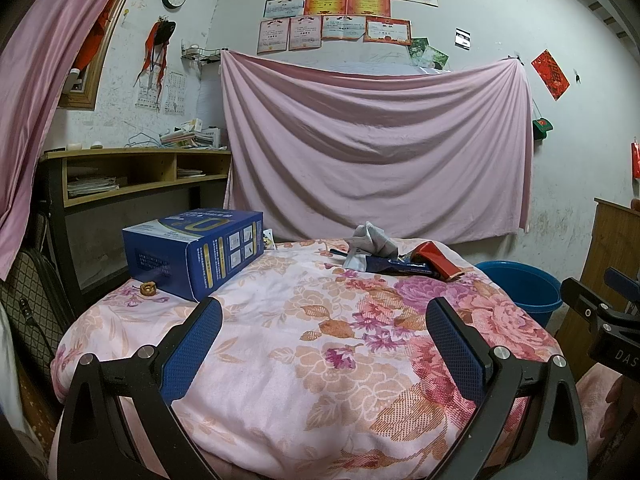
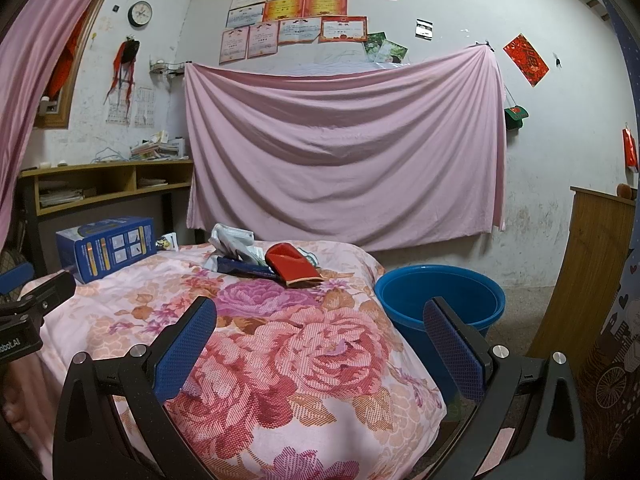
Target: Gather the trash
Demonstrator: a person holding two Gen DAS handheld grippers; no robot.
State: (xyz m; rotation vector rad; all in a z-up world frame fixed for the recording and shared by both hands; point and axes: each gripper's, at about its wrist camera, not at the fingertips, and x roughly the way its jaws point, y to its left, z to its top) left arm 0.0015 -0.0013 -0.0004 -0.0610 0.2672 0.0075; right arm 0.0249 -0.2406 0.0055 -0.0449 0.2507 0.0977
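Trash (image 1: 396, 258) sits piled at the far end of our floral bedspread (image 1: 304, 344) in the left wrist view: crumpled paper, a dark blue wrapper, a red packet. Our left gripper (image 1: 324, 320) hovers with jaws spread wide, holding nothing, beside a blue box (image 1: 192, 252). From the right wrist, our right gripper (image 2: 320, 320) is likewise released, a blue bucket (image 2: 440, 296) beside the bed.

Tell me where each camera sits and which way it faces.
Left wrist: on the left gripper, facing across the floral quilt to the blue box; right gripper at the right edge.
Right wrist: on the right gripper, facing the blue tub.
Shared: wrapper pile, pink wall sheet.
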